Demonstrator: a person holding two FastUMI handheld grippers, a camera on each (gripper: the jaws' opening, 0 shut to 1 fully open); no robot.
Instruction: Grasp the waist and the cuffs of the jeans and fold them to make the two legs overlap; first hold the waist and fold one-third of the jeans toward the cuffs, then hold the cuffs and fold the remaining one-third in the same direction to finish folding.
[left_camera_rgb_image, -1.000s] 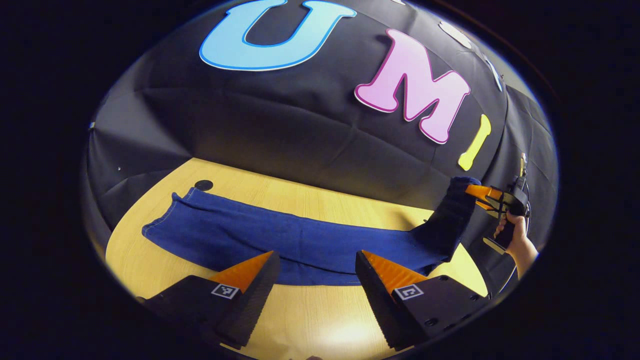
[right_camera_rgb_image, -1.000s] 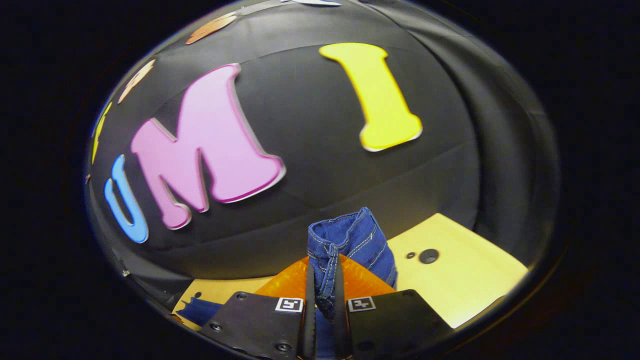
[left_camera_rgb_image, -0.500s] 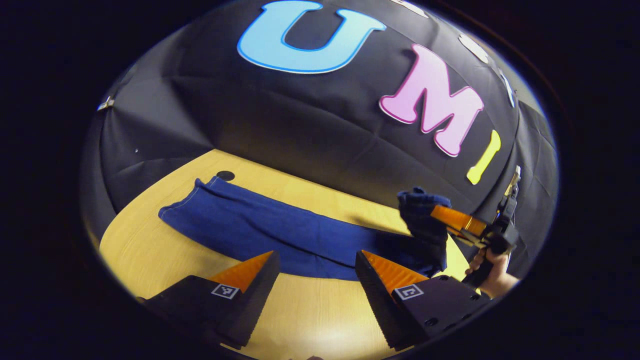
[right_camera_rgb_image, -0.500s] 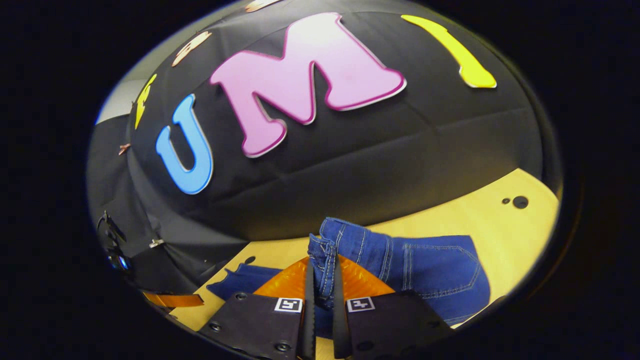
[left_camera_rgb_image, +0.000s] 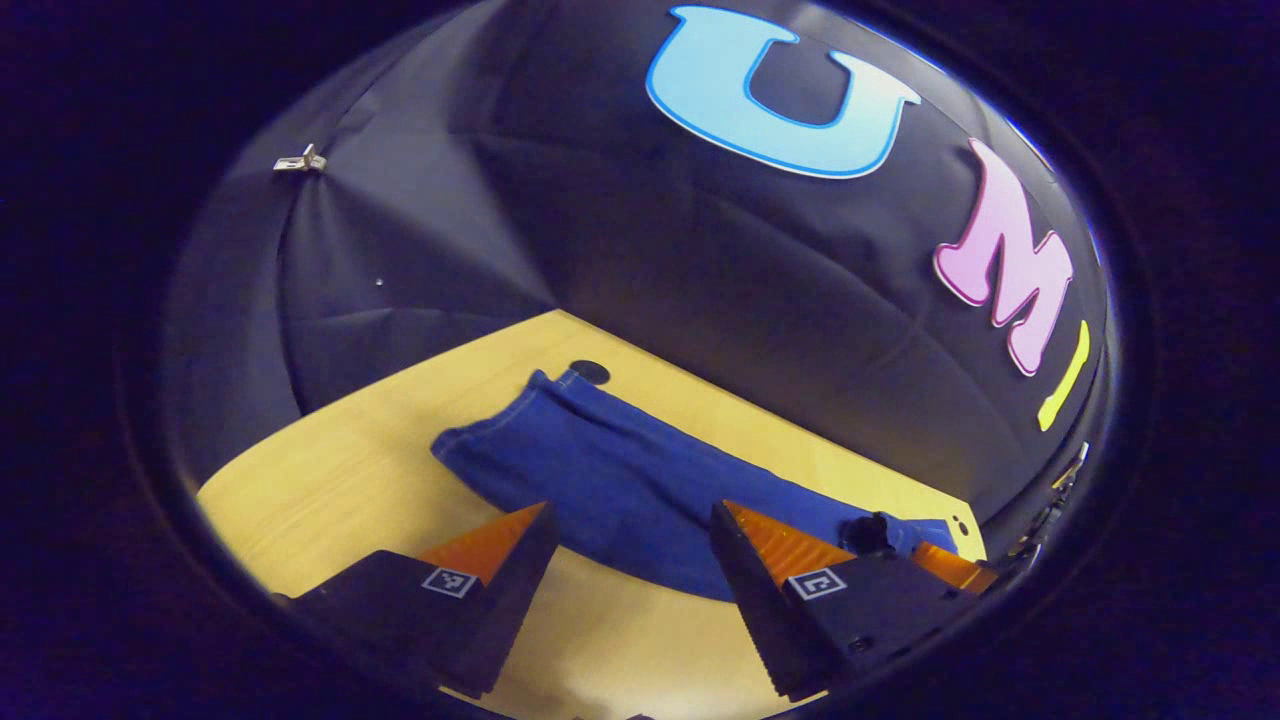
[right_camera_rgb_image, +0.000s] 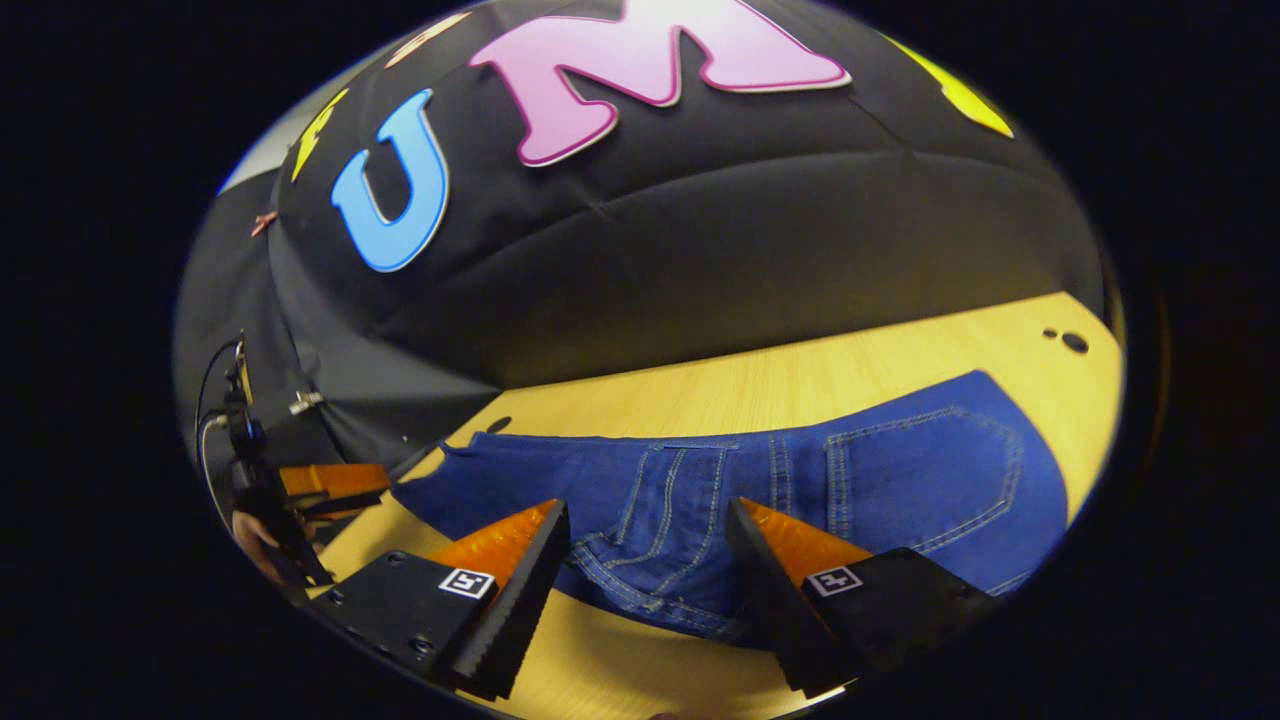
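wooden table (right_camera_rgb_image: 800, 385), jeans (right_camera_rgb_image: 800, 480) edge behind tool (right_camera_rgb_image: 645, 560)

Bare table (left_camera_rgb_image: 330, 470) around jeans (left_camera_rgb_image: 620, 480); wall (left_camera_rgb_image: 600, 250) behind.

The right gripper (left_camera_rgb_image: 960, 568) hides the jeans' (left_camera_rgb_image: 620, 480) far end.

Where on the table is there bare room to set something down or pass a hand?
Bare wood lies between the jeans and the near table edge, and left of the cuffs. In the right gripper view a strip runs between the jeans and the booth wall. It is crowded at the waist, between the open jaws of the right gripper.
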